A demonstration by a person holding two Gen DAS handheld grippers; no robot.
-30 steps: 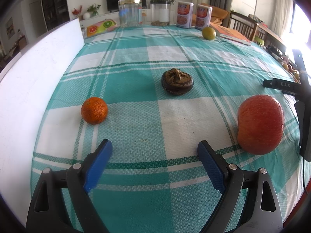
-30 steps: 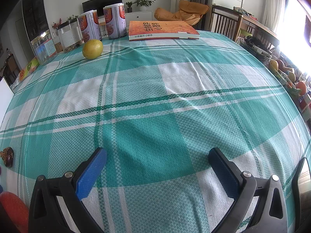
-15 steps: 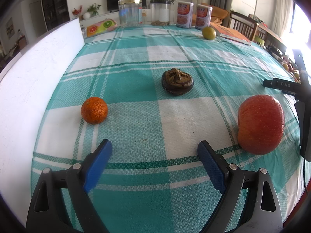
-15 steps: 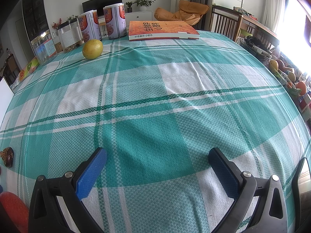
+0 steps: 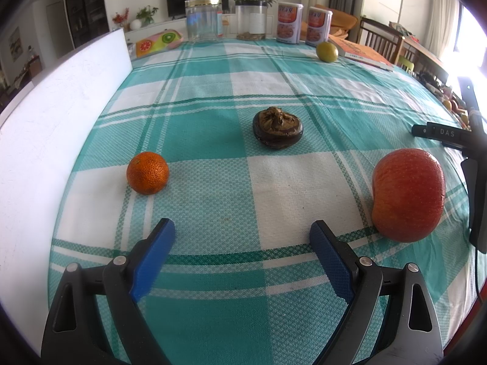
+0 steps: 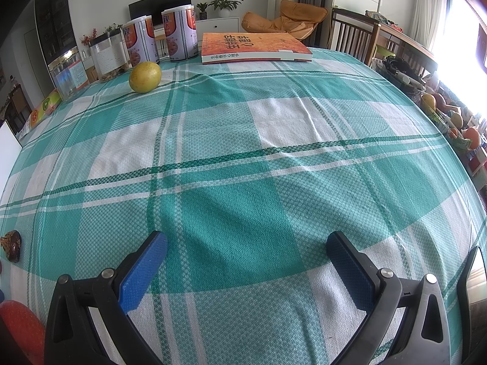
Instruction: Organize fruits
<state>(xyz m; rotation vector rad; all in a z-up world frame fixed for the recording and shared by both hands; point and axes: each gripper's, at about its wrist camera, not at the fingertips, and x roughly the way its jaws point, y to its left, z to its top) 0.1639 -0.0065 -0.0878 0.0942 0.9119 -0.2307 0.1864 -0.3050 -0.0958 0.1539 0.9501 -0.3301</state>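
Observation:
On the green checked tablecloth lie a small orange at the left, a dark brown wrinkled fruit in the middle and a big red apple at the right. A yellow-green round fruit sits far back near the cans. My left gripper is open over bare cloth, short of all three near fruits. My right gripper is open too, with only cloth between its blue fingers. In the right wrist view the yellow fruit is far ahead at the left, and the brown fruit and red apple show at the left edge.
A white board stands along the table's left side. Two jars, two cans and an orange book line the far edge. Wooden chairs and a basket of fruit stand beyond the right edge.

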